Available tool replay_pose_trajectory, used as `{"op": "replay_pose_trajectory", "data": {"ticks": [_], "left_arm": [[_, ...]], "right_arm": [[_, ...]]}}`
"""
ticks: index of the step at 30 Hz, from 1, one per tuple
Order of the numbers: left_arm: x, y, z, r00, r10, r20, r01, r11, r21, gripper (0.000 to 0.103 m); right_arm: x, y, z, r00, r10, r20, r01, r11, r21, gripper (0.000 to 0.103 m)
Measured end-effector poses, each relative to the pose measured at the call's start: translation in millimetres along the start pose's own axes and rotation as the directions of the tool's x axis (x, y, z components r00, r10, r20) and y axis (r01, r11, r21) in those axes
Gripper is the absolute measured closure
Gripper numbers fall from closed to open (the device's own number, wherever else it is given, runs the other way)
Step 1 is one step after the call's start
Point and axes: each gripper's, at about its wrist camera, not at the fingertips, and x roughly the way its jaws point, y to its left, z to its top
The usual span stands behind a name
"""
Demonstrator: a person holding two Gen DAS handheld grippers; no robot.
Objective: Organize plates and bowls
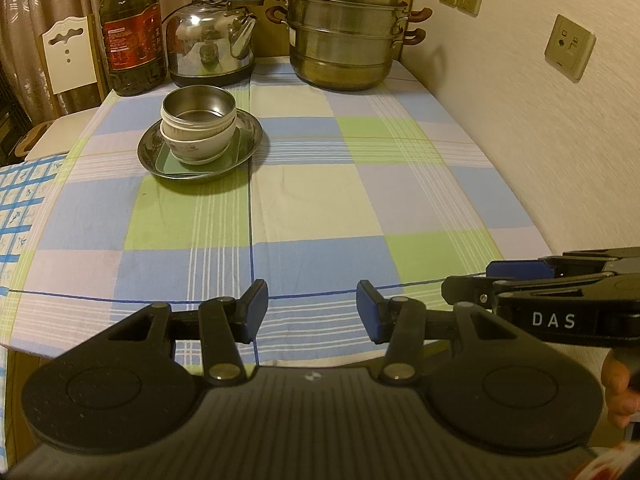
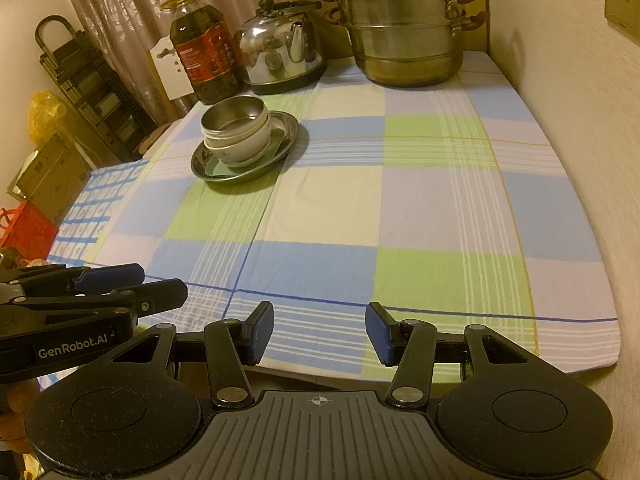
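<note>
A round steel plate (image 1: 244, 152) sits at the far left of the checked tablecloth, with a pale green plate (image 1: 168, 162) on it. On these stands a stack of white bowls (image 1: 208, 142) topped by a steel bowl (image 1: 200, 106). The same stack shows in the right wrist view: steel plate (image 2: 288, 128), steel bowl (image 2: 236, 116). My left gripper (image 1: 312, 312) is open and empty above the table's near edge. My right gripper (image 2: 320, 334) is open and empty beside it, and also shows in the left wrist view (image 1: 480, 284).
At the table's back stand an oil bottle (image 1: 132, 40), a steel kettle (image 1: 210, 40) and a stacked steamer pot (image 1: 344, 32). A wall with sockets (image 1: 570, 46) runs along the right. A chair (image 1: 68, 56) and a folded rack (image 2: 88, 84) stand off the left.
</note>
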Motion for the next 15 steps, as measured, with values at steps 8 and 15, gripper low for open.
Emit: {"op": "replay_pose_trajectory", "data": {"ticks": [8, 15], "left_arm": [[0.0, 0.0, -0.4, 1.000, 0.000, 0.000, 0.000, 1.000, 0.000, 0.057], [-0.1, -0.2, -0.3, 1.000, 0.001, 0.000, -0.001, 1.000, 0.001, 0.057]], "right_arm": [[-0.1, 0.5, -0.2, 1.000, 0.000, 0.000, 0.000, 1.000, -0.001, 0.052], [-0.1, 0.7, -0.2, 1.000, 0.000, 0.000, 0.000, 1.000, -0.001, 0.052]]}}
